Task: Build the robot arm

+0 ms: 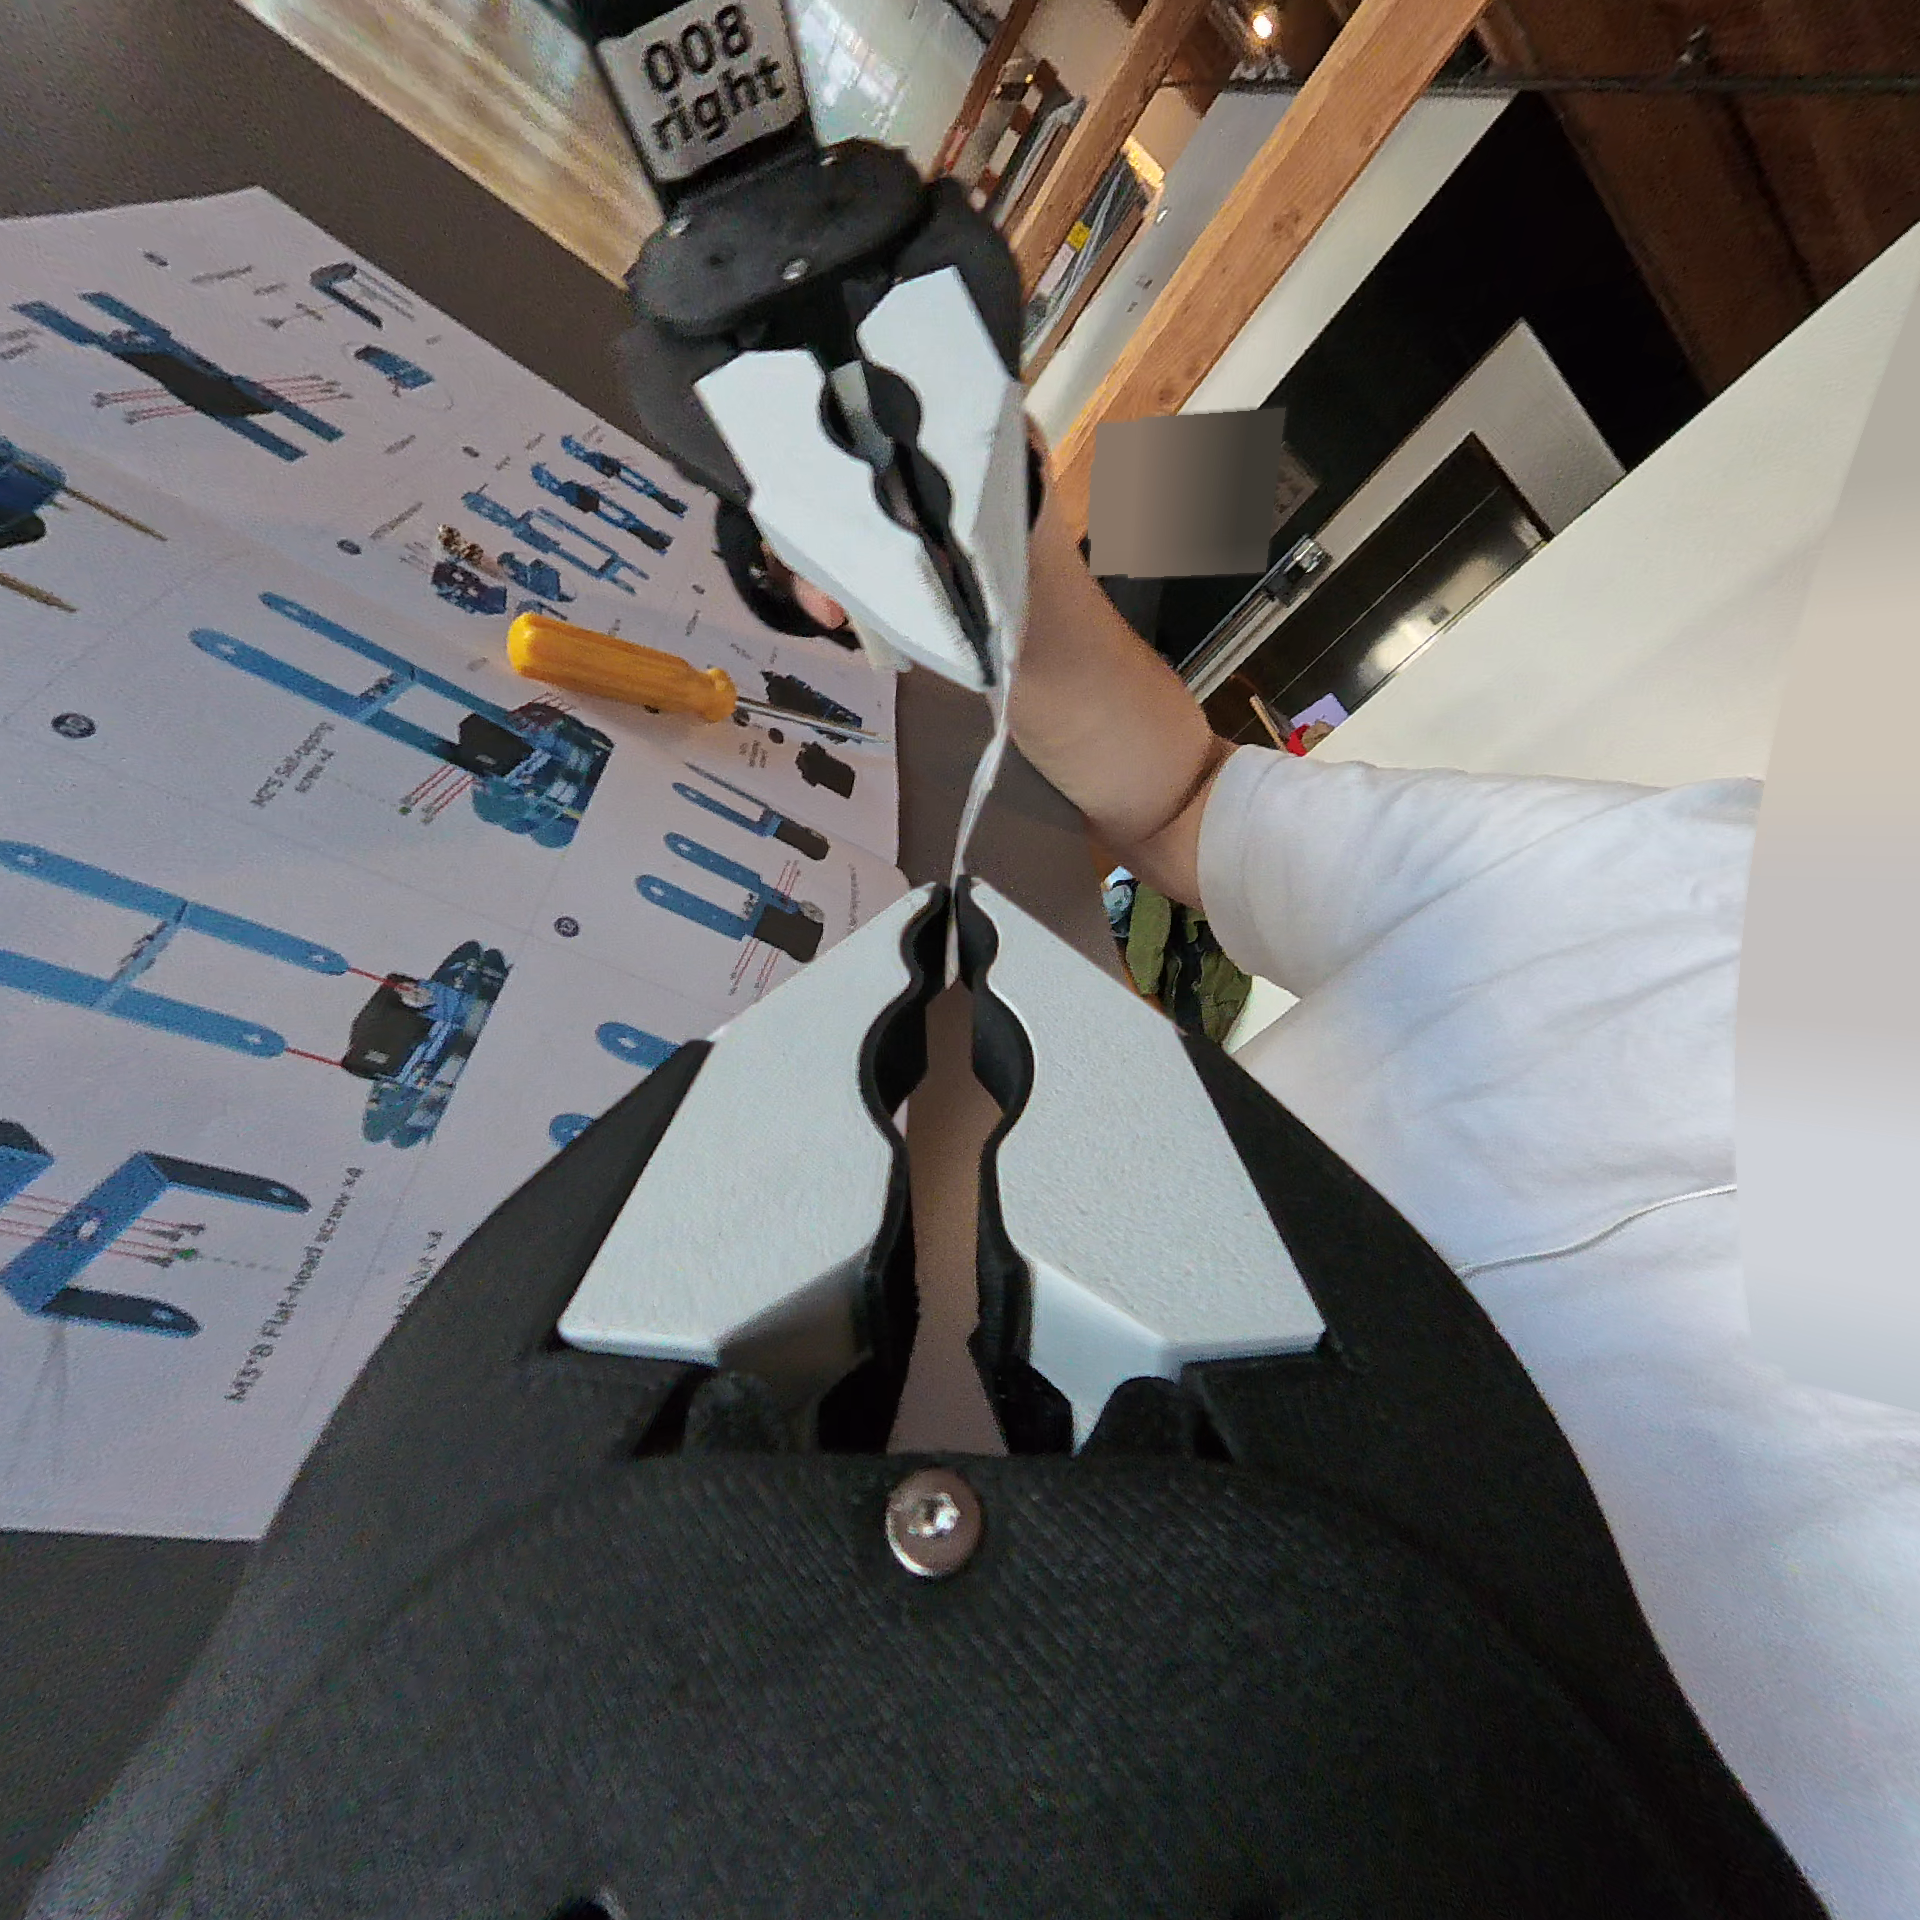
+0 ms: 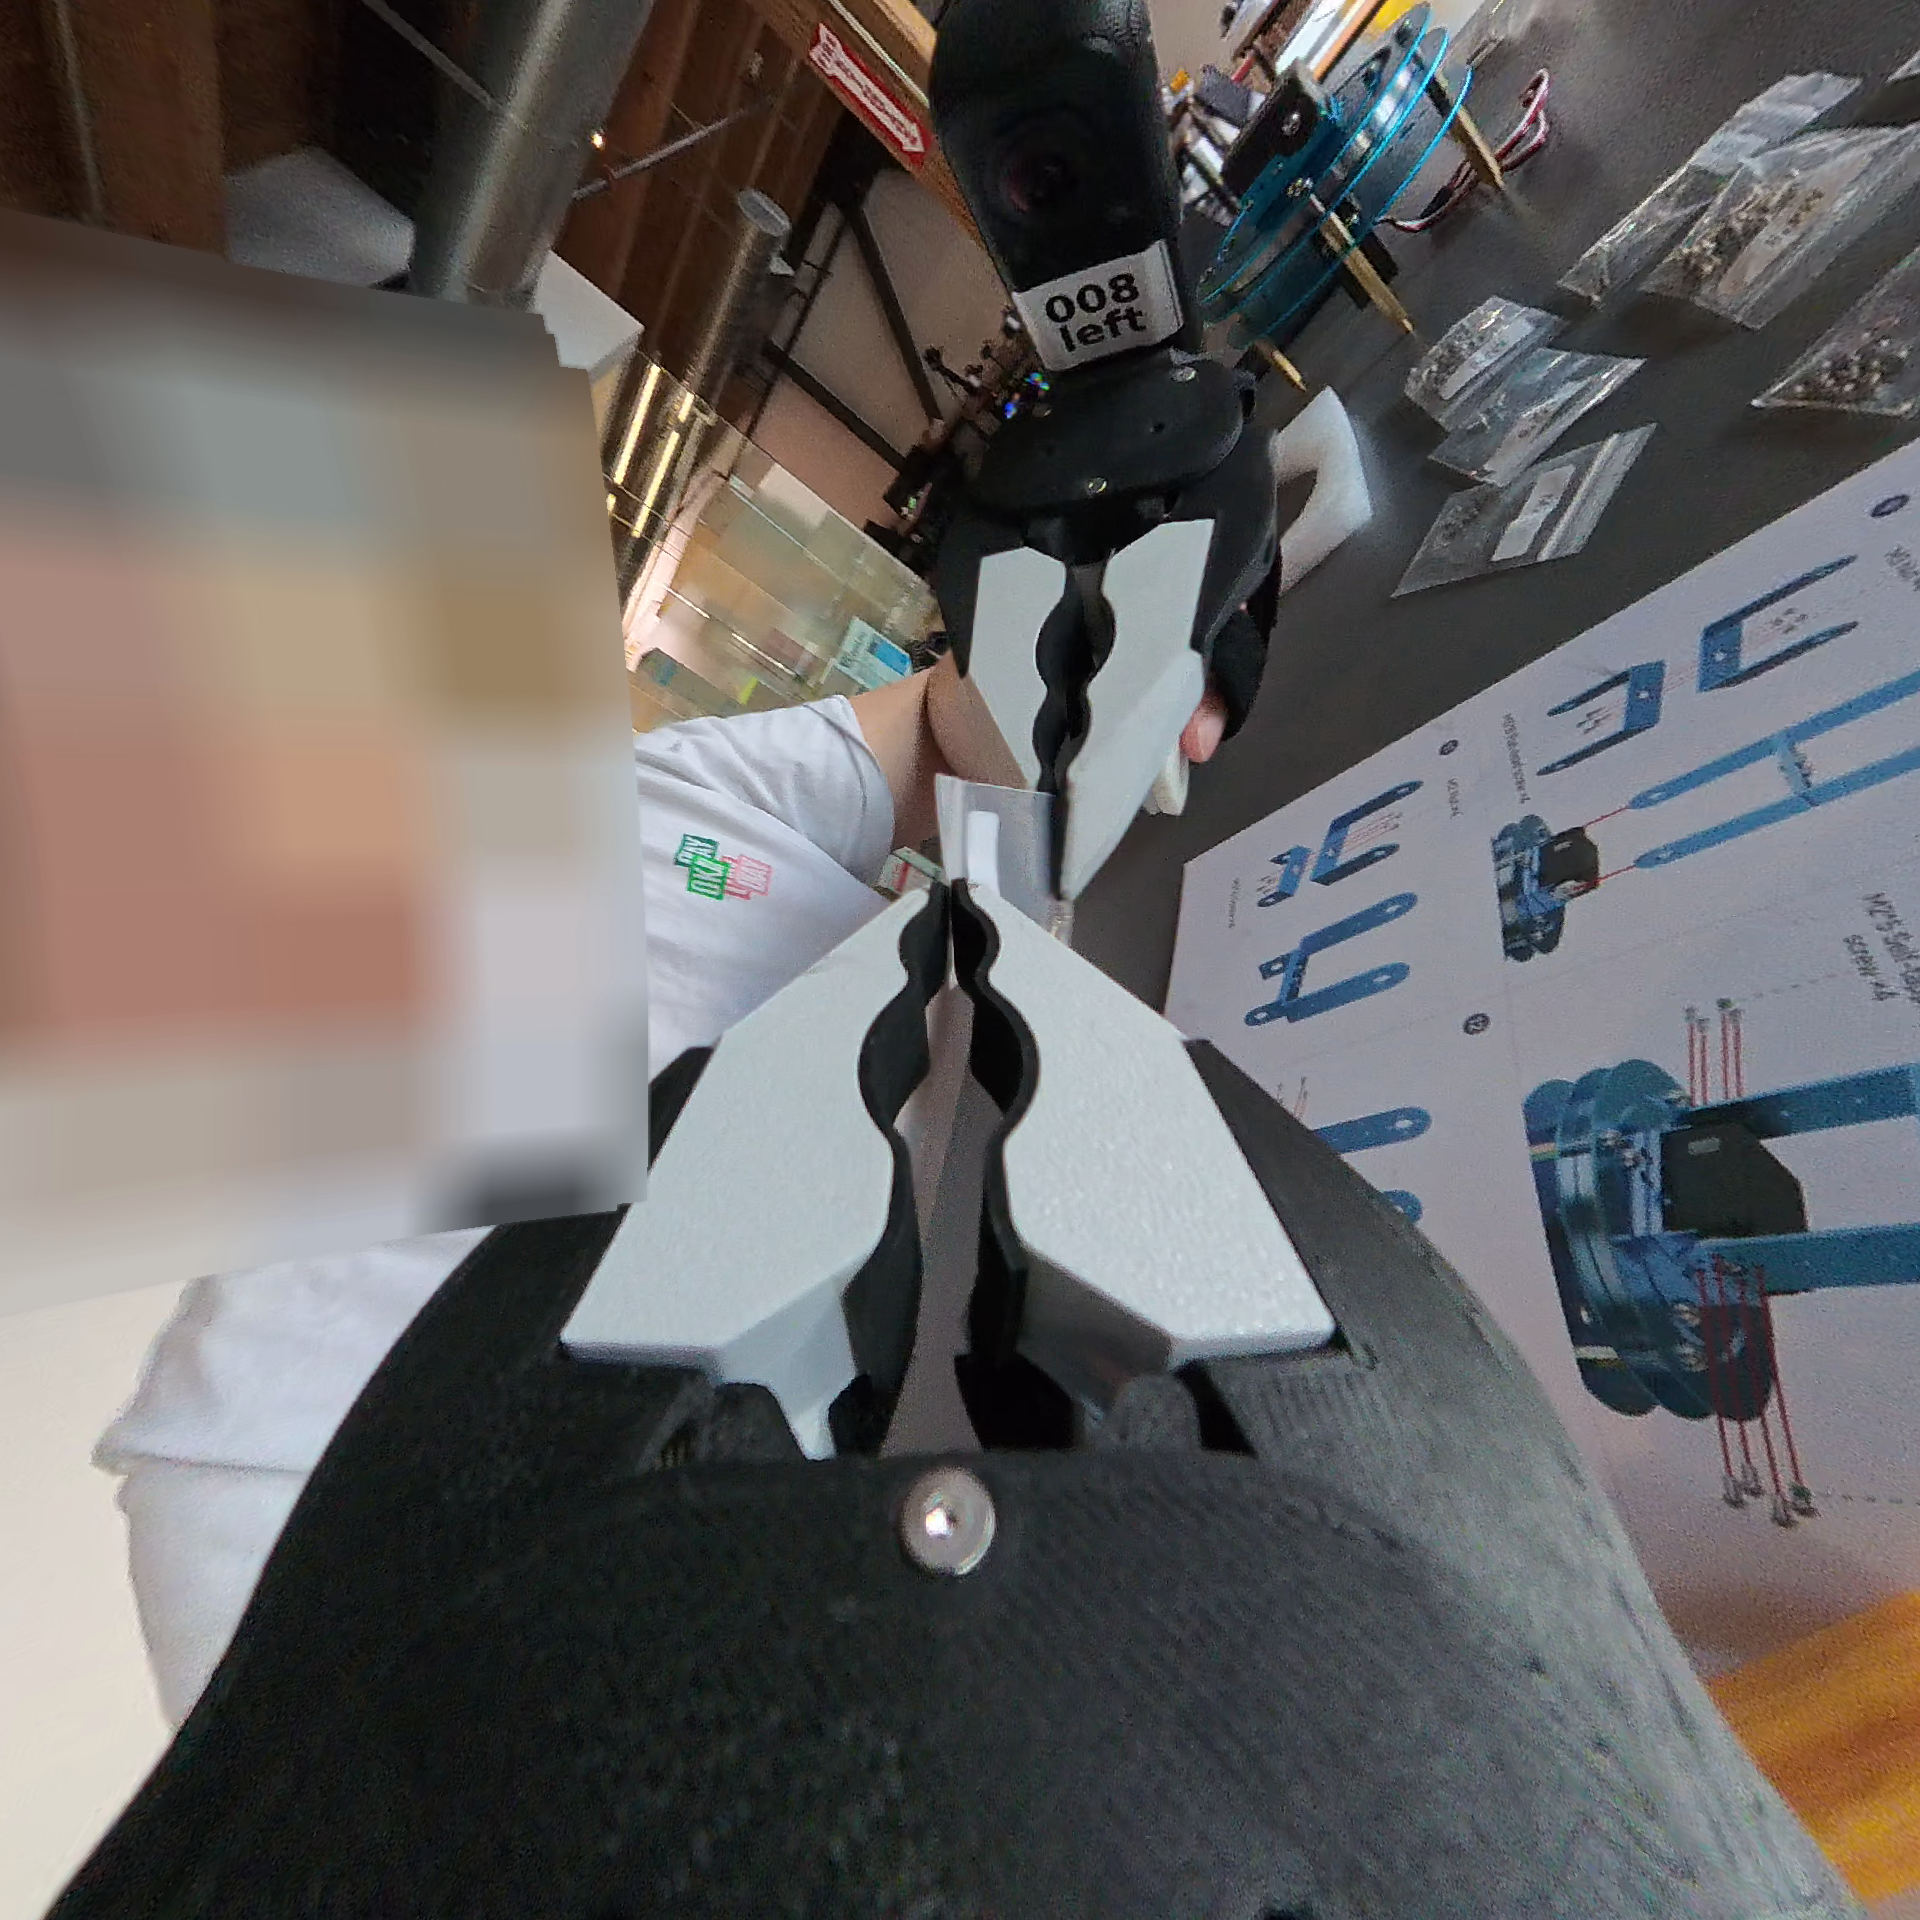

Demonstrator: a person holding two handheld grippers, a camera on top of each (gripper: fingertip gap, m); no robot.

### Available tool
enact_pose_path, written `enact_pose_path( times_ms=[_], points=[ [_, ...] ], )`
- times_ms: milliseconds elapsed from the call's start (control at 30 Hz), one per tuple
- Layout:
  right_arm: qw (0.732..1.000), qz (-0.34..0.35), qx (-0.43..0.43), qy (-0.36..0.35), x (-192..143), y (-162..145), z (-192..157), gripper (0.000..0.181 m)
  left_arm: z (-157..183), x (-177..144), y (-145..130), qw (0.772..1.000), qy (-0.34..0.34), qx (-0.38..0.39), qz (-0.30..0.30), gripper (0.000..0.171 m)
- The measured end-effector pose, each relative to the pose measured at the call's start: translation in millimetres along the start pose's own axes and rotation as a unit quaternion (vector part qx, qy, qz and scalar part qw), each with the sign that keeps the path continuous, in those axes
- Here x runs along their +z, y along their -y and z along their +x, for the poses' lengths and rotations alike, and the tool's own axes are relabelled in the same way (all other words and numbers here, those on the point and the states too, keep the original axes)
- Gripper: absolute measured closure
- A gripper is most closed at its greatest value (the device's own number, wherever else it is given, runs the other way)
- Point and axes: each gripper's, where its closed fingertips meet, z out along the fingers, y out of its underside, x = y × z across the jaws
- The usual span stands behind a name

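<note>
My left gripper (image 1: 954, 902) and my right gripper (image 2: 951, 891) face each other above a dark table, tips close together. Both are shut on one thin white and clear piece, like a small plastic bag. In the left wrist view the thin piece (image 1: 982, 769) shows edge on, running from my left tips up into the right gripper (image 1: 987, 665). In the right wrist view the thin piece (image 2: 1013, 842) shows as a small flat flap between my right tips and the left gripper (image 2: 1062, 883). Its contents are hidden.
A large instruction sheet (image 1: 312, 935) with blue part drawings lies on the table, also in the right wrist view (image 2: 1558, 935). On it lie a yellow-handled screwdriver (image 1: 623, 665) and small parts (image 1: 488, 582). Clear hardware bags (image 2: 1538, 384), a blue disc assembly (image 2: 1340, 177) and white foam (image 2: 1320, 478) lie beyond. The gap from one gripper's tips to the other's is roughly 4 centimetres. The yellow-handled screwdriver (image 1: 623, 665) is about 15 centimetres from both grippers' fingertips.
</note>
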Motion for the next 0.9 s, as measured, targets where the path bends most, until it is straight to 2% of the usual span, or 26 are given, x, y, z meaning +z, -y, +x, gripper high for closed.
enact_pose_path(
  times_ms=[100, 200, 267, 367, 433, 500, 633, 733, 900],
  points=[
    [0.999, 0.015, -0.021, -0.027, -2, 5, 0, 0.181, -11, -5, 5, 0.999, 0.040, -0.001, 0.007, 0.155],
    [0.992, 0.062, -0.053, -0.100, -11, 20, 12, 0.181, -35, -23, 13, 0.991, 0.132, -0.003, 0.016, 0.124],
    [0.980, 0.089, -0.093, -0.148, -18, 29, 18, 0.181, -46, -40, 18, 0.981, 0.195, 0.011, 0.016, 0.122],
    [0.967, 0.113, -0.147, -0.176, -21, 35, 17, 0.181, -50, -63, 31, 0.967, 0.250, 0.026, 0.034, 0.127],
    [0.961, 0.124, -0.171, -0.177, -19, 38, 12, 0.181, -40, -69, 39, 0.969, 0.239, 0.028, 0.054, 0.134],
    [0.962, 0.118, -0.175, -0.174, -14, 35, 11, 0.181, -28, -67, 42, 0.976, 0.206, 0.024, 0.063, 0.148],
    [0.969, 0.106, -0.151, -0.164, -5, 28, 17, 0.181, -15, -48, 28, 0.990, 0.135, -0.018, 0.035, 0.165],
    [0.969, 0.087, -0.150, -0.178, -1, 24, 26, 0.181, -9, -33, 19, 0.995, 0.087, -0.049, 0.020, 0.167],
    [0.955, 0.090, -0.177, -0.220, 2, 29, 28, 0.181, -14, -27, 19, 0.995, 0.076, -0.059, 0.038, 0.168]
  ],
)
